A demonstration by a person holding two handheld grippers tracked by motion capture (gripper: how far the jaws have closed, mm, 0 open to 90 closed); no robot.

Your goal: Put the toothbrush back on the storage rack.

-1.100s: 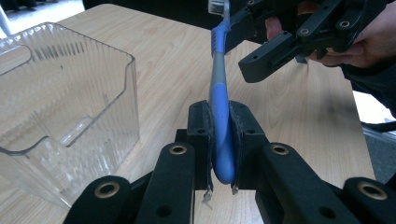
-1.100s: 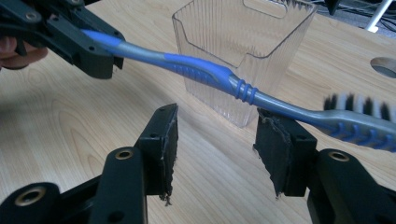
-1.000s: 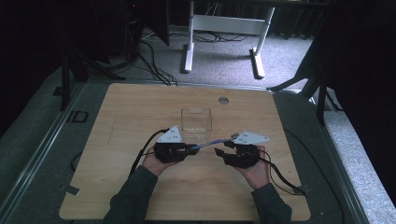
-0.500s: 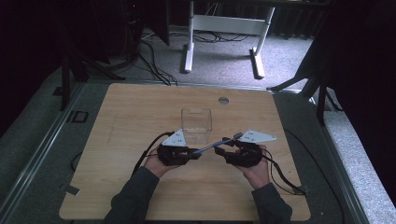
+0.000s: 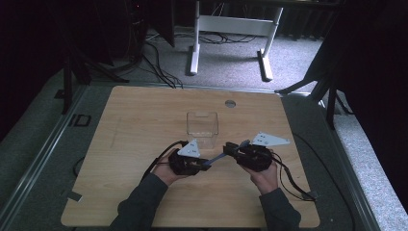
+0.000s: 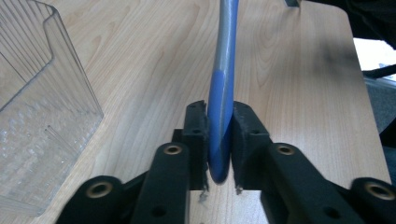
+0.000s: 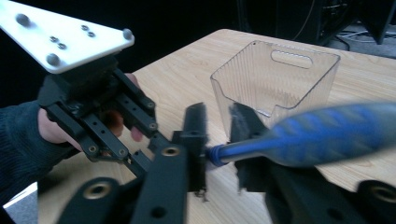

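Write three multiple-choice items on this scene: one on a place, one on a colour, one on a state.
1. Where on the table does the clear bin stand?
A. at the left edge
B. near the middle
C. at the near right corner

2. What colour is the handle of the tool?
A. red
B. green
C. blue

3. How is the bin?
A. upright and empty
B. tipped on its side
C. upright and full

Answers:
1. B. The high view shows wood on all sides of the bin.
2. C. The left gripper view shows a blue handle that turns grey farther up.
3. A. The right gripper view looks through its clear walls and shows nothing inside.
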